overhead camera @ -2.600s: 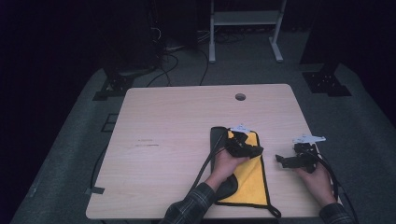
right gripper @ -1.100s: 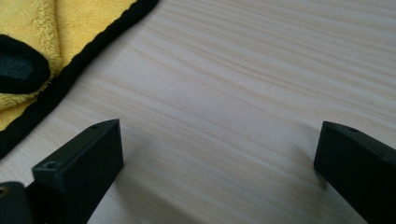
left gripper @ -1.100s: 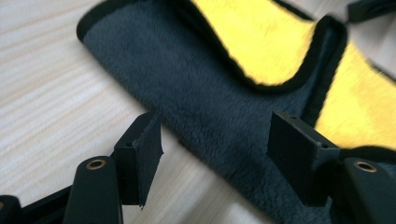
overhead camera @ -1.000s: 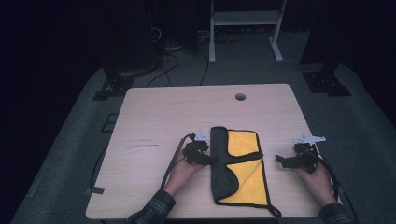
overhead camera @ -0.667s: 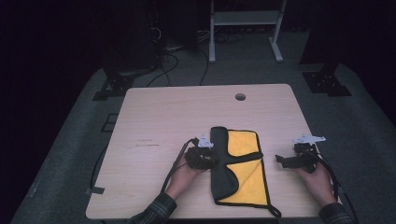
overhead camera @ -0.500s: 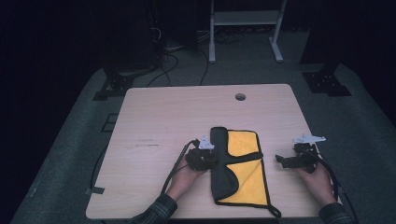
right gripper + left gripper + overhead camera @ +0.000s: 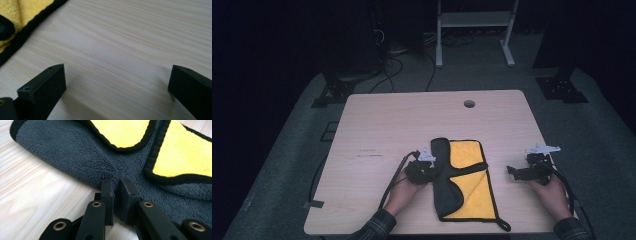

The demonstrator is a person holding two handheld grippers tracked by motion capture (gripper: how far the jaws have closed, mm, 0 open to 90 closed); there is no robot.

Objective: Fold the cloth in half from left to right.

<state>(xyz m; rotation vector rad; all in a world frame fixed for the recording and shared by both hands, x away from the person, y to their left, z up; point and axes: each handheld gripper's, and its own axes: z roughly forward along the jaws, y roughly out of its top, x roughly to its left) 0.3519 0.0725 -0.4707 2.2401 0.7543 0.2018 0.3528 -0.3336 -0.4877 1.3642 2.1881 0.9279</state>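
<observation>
On the table (image 7: 377, 125), left gripper (image 7: 116, 185) pinching the unlabelled cloth (image 7: 75, 157); right gripper (image 7: 117, 82) agape.

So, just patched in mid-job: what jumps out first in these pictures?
The yellow cloth with its grey underside folded over, lying near the front of the pale wooden table. The left gripper has just been closing and pinches the cloth's grey edge; the right gripper rests open on bare wood to the cloth's right.

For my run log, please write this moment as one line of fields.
left tool: jaws just closing, pinching grey edge of cloth | right tool: open, holds nothing, over bare table | cloth: partly folded, yellow side up
</observation>
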